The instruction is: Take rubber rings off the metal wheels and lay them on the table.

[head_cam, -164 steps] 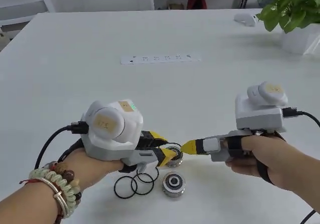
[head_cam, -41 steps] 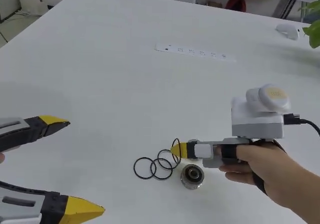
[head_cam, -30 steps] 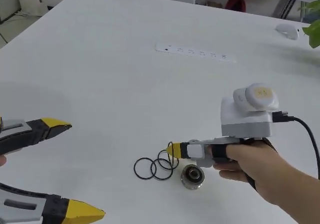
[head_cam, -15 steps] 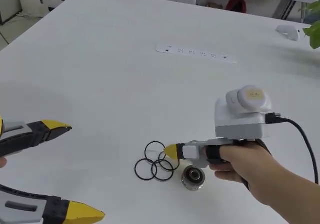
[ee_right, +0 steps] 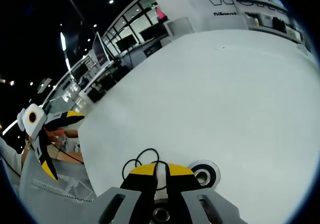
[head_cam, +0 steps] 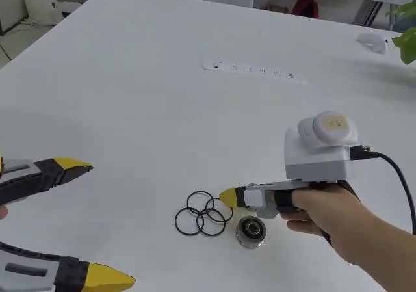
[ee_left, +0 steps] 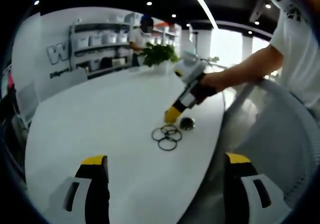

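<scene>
Step, as I judge it: last ring laid down, tips about to leave | right gripper (head_cam: 227,197) jaws pressed together, nothing seen between | rings (head_cam: 201,222) flat on table (head_cam: 162,110) just ahead of its tips, wheel (head_cam: 250,230) just beside | left gripper (head_cam: 91,225) jaws wide, well apart from both | advice: lift straight up so no ring drags.

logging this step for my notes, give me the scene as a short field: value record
rings: about four black rubber rings, overlapping, flat on the table
wheel: one metal wheel, lying just right of the rings
right gripper: right gripper low over the table, yellow tips at the edge of the ring cluster, jaws shut, nothing visibly pinched
left gripper: left gripper well left of the rings, jaws wide open, empty
background: white power strip farther back on the table
</scene>
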Motion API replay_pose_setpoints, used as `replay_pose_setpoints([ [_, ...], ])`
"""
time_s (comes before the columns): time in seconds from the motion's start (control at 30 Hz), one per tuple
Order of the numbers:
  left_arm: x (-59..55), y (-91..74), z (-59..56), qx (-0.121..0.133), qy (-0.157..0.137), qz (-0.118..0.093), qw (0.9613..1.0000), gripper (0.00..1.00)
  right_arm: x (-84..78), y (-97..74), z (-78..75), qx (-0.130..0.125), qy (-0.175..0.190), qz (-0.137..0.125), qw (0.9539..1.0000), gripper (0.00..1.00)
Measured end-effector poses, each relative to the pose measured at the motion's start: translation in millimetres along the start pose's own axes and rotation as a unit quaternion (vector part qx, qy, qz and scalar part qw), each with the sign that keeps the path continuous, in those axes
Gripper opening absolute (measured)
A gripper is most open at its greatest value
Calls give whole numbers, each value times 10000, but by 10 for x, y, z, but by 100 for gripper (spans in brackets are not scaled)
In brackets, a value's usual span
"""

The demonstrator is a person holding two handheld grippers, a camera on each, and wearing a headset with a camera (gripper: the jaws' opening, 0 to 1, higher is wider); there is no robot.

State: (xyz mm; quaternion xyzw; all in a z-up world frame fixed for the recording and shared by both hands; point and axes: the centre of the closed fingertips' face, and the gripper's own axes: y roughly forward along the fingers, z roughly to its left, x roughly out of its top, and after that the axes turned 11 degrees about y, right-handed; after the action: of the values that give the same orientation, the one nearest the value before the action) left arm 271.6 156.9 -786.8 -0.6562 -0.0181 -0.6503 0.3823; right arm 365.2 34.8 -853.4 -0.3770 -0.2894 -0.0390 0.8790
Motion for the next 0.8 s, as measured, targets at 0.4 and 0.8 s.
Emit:
replay_pose_setpoints([
  [0.4,10,16,-27,-73,68,41,9999,97,47,-396,4,164,-213,-214,9994,9],
  [0.8,31,10,-77,-138,109,71,9998,97,64,-762,66,531,-514,-412,9964,29],
])
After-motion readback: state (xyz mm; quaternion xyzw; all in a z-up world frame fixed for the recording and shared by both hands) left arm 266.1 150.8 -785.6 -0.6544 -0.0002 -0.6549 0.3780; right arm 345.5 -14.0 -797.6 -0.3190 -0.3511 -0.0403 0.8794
